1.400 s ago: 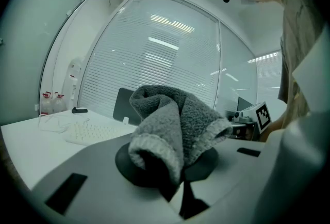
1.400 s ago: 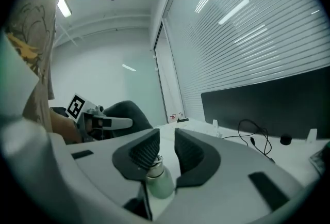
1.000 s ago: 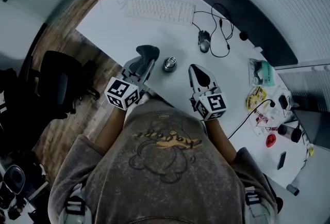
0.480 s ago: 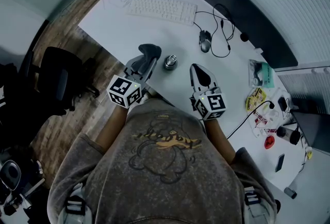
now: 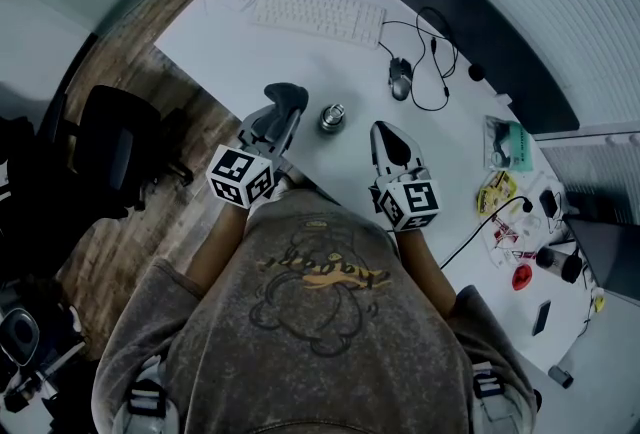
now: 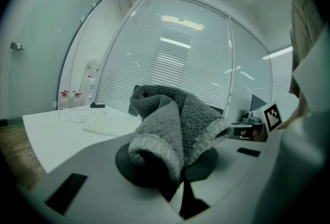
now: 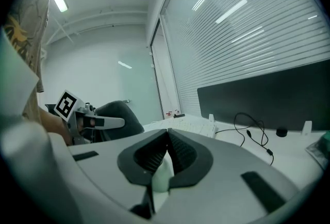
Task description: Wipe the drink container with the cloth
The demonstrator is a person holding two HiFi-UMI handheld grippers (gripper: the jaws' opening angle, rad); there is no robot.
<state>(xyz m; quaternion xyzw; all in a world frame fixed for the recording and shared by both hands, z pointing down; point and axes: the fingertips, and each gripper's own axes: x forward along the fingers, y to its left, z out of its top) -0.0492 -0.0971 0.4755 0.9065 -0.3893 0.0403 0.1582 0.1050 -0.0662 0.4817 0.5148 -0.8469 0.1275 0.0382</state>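
None of the wiping looks done yet, as far as I can judge. The drink container (image 5: 332, 118) (a small shiny round thing) stands by itself on the white table (image 5: 230, 32). It is between the two tongs and a bit ahead of them. Nothing touches it.

The left tongs (image 5: 278, 112) are closed on the cloth (image 6: 175, 120). It is grey and fluffy, and it sticks up out of the tips in a soft bunch. In the head view the cloth is near the container, just to its left, but apart from it. So picking up the cloth is done.

The right tongs (image 7: 167, 140) are shut tight with nothing to hold between them. They sit to the right of the container, near it but not on it.

What is left, I think, is nearly all of the job: bring the cloth onto the container and rub it. The right tongs may need to open and hold the container so it does not slide.

Next to the earlier frames, very little differs. Both tongs sit in almost the same spots, and the cloth is no closer to the container. The whole picture, with the keyboard (image 5: 318, 17) and mouse (image 5: 400, 78), has only slid a tiny bit, as if the head moved.
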